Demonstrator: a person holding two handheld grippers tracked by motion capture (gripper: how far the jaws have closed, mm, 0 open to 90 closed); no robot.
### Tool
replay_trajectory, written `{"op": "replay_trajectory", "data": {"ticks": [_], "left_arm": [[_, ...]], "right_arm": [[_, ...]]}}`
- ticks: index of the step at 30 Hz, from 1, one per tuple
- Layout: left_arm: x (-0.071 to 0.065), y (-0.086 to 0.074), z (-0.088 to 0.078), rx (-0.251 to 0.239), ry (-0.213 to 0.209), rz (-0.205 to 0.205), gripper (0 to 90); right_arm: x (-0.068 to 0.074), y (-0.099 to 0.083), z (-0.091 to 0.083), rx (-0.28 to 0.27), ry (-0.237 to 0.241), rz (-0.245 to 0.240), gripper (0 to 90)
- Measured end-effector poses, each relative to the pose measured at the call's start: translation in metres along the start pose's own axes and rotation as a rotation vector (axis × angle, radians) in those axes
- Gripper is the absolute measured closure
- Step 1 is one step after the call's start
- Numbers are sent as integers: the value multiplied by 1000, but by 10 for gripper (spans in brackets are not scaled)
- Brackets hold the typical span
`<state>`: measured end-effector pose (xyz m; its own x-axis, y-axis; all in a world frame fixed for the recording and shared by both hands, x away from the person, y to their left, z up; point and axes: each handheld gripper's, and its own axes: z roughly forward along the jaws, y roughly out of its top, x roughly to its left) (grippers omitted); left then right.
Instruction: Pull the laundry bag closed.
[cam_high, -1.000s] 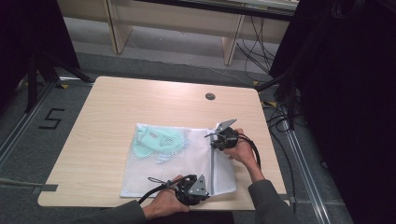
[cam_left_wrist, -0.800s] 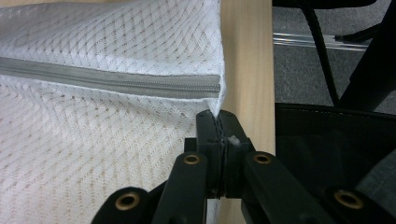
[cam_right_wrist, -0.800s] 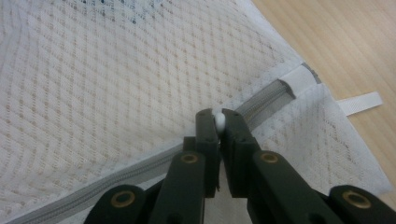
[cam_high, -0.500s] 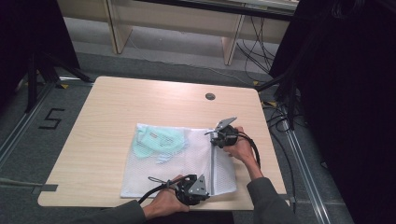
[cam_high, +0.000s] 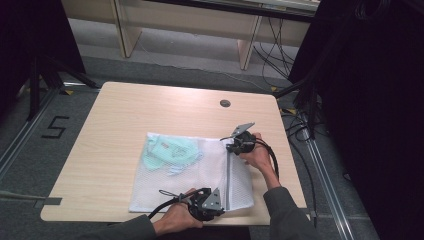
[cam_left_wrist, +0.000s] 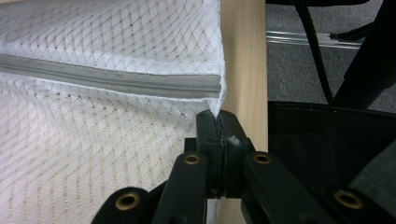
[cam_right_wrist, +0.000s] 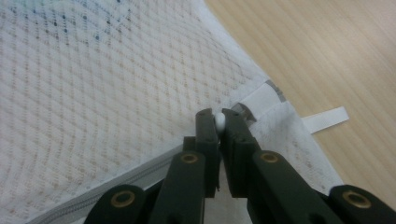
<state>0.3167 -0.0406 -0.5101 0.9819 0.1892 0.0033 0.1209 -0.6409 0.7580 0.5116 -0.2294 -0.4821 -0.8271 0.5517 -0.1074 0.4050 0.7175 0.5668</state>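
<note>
Landmark: the zipper (cam_high: 228, 177), a grey line running near to far across the right part of the white mesh bag (cam_high: 200, 175), which lies flat on the table (cam_high: 125, 115).

Near end of zipper: left gripper (cam_high: 216, 204) has its jaws closed on the bag's corner (cam_left_wrist: 217, 108), pinning the fabric just past where the zipper stops.

Far end of zipper: right gripper (cam_high: 237, 144) has its jaws pinched on a small white pull (cam_right_wrist: 218, 122). Compared with a second ago it sits a little farther from the near end; the left one has not shifted.

Left of the zipper, inside the bag: a pale green garment (cam_high: 167, 152), seen through the mesh.

Reading (a judgement): the pull has reached the far end, so the zip stroke looks finished. The zipper appears shut near the left gripper.
</note>
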Motion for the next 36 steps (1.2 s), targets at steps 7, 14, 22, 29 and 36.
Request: {"op": "replay_trajectory", "data": {"ticks": [7, 14, 22, 29, 36], "left_arm": [[1, 0, -1, 5, 3, 5, 888], [1, 1, -1, -8, 10, -5, 888], [0, 0, 0, 23, 7, 15, 890], [-1, 1, 0, 5, 1, -2, 890], [0, 1, 0, -3, 6, -14, 890]], "right_arm": [[-4, 2, 1, -5, -5, -5, 866], [-7, 1, 4, -16, -10, 1, 866], [-8, 1, 5, -13, -13, 50, 866], [-14, -1, 4, -12, -32, 54, 866], [-13, 0, 6, -28, -57, 64, 866]]}}
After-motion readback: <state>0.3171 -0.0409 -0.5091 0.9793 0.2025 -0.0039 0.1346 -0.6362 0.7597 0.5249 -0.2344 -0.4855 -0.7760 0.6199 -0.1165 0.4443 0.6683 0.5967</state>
